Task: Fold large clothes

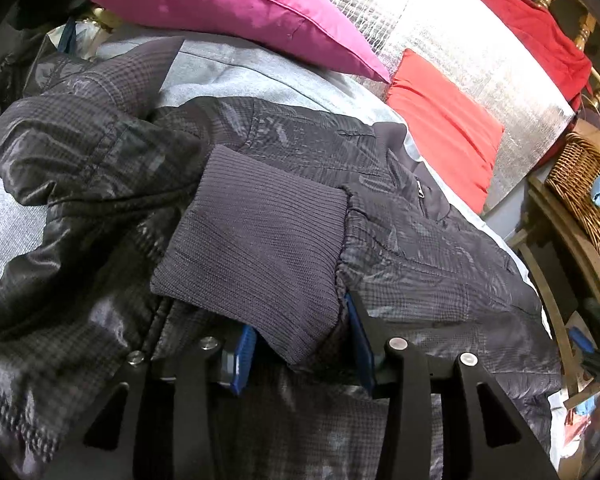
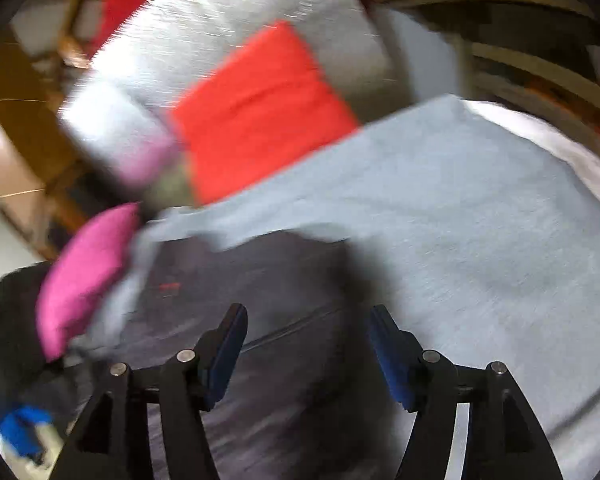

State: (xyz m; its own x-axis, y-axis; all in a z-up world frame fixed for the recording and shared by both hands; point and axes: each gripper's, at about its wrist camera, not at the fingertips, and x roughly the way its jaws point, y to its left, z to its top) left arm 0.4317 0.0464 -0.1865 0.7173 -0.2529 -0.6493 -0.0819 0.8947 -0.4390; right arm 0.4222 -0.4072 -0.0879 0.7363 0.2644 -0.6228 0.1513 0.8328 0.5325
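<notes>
Dark, glossy checked fabric makes up the jacket, which lies spread and rumpled over a pale grey sheet on a bed. Its ribbed knit cuff, a dull charcoal, sits between the blue pads of the left tongs; the pads stand on either side of the cuff's near corner and appear to be clamped on it, with the sleeve's gathered end running off to the right. The rest of the jacket lies beyond and to both sides of those tongs, reaching up toward a magenta cushion that rests on the sheet at the far end. In the right wrist view, which is heavily blurred, the right tongs stand apart with nothing between the pads, held over the jacket's dark cloth, which lies below and to the left of them, with bare sheet to their right. A red-orange cushion leans against a silver quilted backing, and a red cloth hangs above it. A wicker basket stands off to the right side.
</notes>
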